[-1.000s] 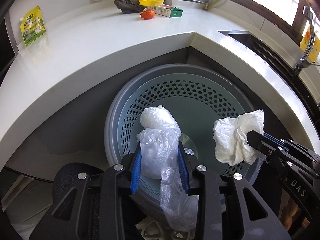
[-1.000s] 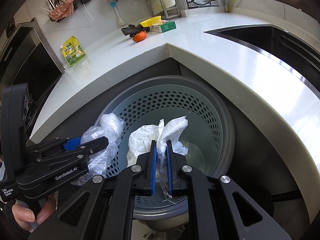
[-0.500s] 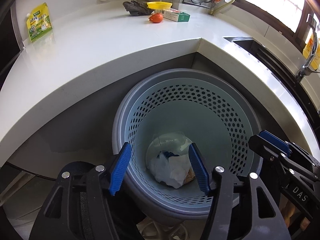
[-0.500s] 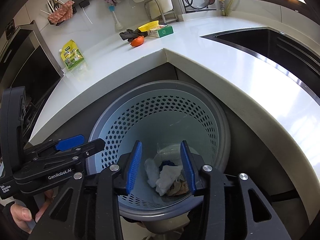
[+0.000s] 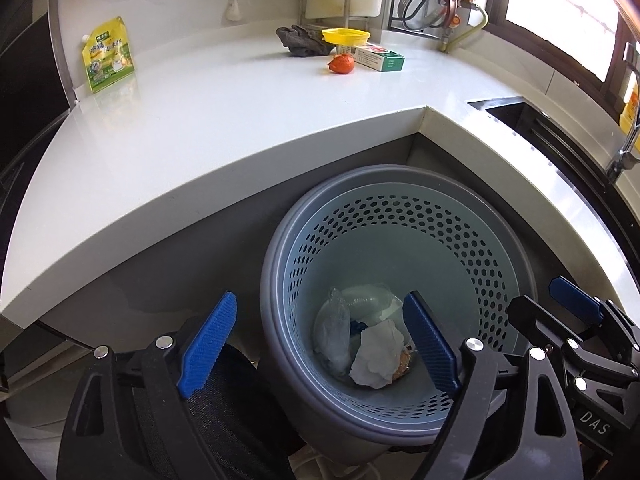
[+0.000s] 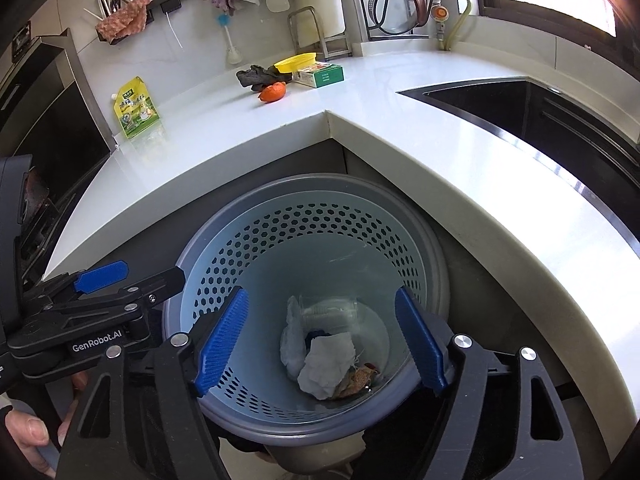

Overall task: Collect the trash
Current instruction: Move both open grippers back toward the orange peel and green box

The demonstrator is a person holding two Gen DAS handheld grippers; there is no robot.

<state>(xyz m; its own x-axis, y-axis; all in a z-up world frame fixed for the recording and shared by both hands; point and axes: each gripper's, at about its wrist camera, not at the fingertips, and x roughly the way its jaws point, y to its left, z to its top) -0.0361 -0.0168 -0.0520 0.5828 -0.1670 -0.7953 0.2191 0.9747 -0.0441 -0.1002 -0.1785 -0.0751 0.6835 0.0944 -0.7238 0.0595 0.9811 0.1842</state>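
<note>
Both tongs are hanging over the bin (image 5: 472,256), which is standing on the floor in the inner corner of the white bench (image 5: 224,120). The left tongs (image 5: 320,344) are gaping wide with nothing between their blue pads (image 5: 208,340); one pad is sitting outside the bin's rim, the other over its opening. The right tongs (image 6: 320,344) are likewise spread wide and carrying nothing, both pads (image 6: 420,344) showing over the bin's mouth. In the right wrist view the left tongs are showing at the left edge, with a hand (image 6: 32,436) gripping their handle.

The trash is lying at the bottom of the bin: a crumpled white tissue (image 5: 376,356), a clear plastic bag (image 5: 334,336) just beside it, a clear cup (image 6: 330,310) behind them, something dark blue between them, and a brown scrap (image 6: 356,380) touching the tissue.

On the bench, well apart from the bin, a yellow-green pouch (image 5: 107,54) is leaning against the wall. Farther along are lying a dark rag (image 5: 300,40), a yellow dish (image 5: 346,35), an orange thing (image 5: 341,64) and a green-and-white box (image 5: 380,56), all close together. A sink (image 6: 520,108) is set into the bench on the right.
</note>
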